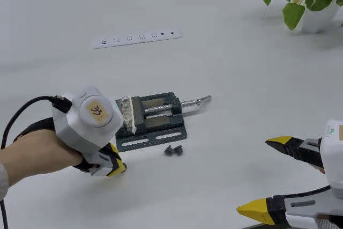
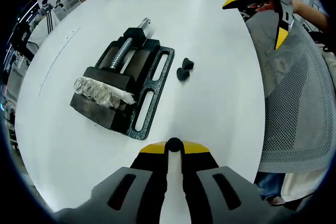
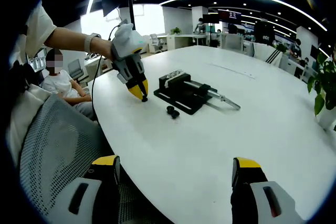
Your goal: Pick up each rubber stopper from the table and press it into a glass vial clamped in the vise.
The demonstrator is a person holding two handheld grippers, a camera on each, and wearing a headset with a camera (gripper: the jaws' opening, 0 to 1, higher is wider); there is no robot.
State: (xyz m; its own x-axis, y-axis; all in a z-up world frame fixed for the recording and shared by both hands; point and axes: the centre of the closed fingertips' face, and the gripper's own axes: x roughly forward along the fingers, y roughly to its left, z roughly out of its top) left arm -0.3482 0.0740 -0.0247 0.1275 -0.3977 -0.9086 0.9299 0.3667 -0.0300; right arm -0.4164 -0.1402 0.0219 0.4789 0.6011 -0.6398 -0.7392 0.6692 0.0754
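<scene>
The left gripper (image 2: 174, 150) pinches one little rubber stopper (image 2: 174, 143) at its fingertips. It looks soft and light, so squeeze its sides. The breakable glass vials (image 2: 97, 88) sit ahead. The right gripper (image 3: 176, 182) gapes wide, empty.

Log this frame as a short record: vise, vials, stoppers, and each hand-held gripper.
vise: on the white table, clamping a row of glass vials
loose stoppers: two, on the table beside the vise base
left hand-held gripper: shut on a stopper, near the vise
right hand-held gripper: open, empty, away from the vise
</scene>
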